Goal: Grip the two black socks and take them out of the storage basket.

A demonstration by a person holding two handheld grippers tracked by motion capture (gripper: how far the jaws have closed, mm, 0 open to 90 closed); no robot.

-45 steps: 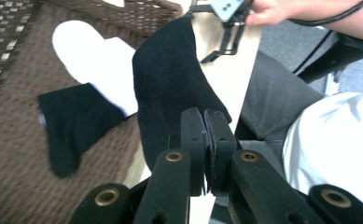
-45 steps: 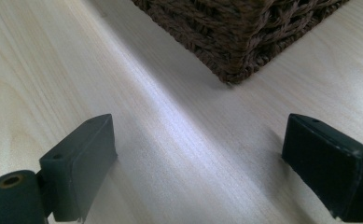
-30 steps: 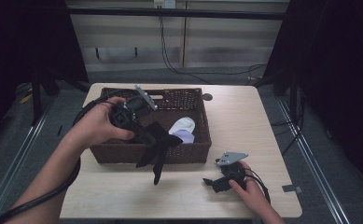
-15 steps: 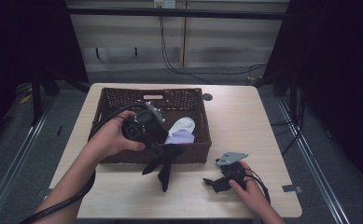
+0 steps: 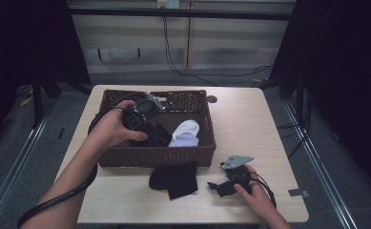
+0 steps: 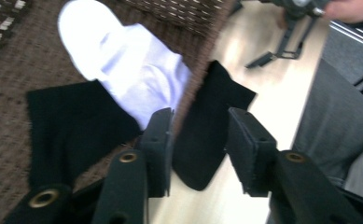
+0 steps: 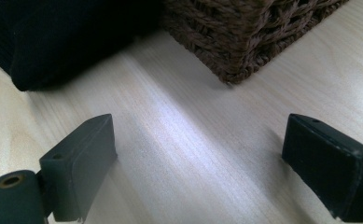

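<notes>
Black sock [image 5: 174, 178] lies on the table [image 5: 250, 119] just near the wicker basket [image 5: 207, 125]; left gripper [image 5: 160, 137], jaws just opening and empty, hovers over the basket's near wall beside white socks [image 5: 185, 132]. Right gripper [image 5: 217, 188] rests wide open, empty.

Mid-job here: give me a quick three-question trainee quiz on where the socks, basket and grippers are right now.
1. True or false: the black sock on the pale wooden table lies fully inside the brown woven wicker basket.
2. Which gripper rests on the table beside the basket's front corner: A) left gripper B) right gripper?
3. Fill in: the white sock lies inside the ____.

Key
1. False: it lies on the table against the basket's front wall.
2. B. Its fingers stand open with nothing between them. The left gripper's fingers have just been opening above the basket's rim, gripping nothing.
3. Basket, with another dark sock beside it.
</notes>
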